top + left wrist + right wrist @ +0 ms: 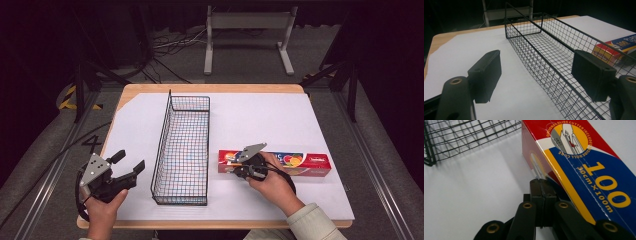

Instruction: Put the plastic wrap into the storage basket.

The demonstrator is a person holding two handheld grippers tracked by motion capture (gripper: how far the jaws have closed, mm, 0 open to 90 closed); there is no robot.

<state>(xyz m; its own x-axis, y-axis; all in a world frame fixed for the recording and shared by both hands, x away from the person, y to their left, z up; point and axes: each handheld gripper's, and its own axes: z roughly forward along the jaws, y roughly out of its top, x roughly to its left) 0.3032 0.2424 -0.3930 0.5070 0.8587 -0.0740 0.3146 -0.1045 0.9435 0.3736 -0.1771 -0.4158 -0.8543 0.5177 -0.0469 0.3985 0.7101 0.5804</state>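
Box (300, 163) touches clenched right gripper (239, 169) — left gripper (131, 164) released, beside basket (182, 150).

The basket (182, 150) is thin black wire mesh, matt. The box (584, 170) looks like glossy printed cardboard in red, blue and yellow. A smooth matt white sheet (280, 120) covers the pale wooden table (210, 88). The left gripper (536, 72) has dull black plastic-looking pads (487, 75).
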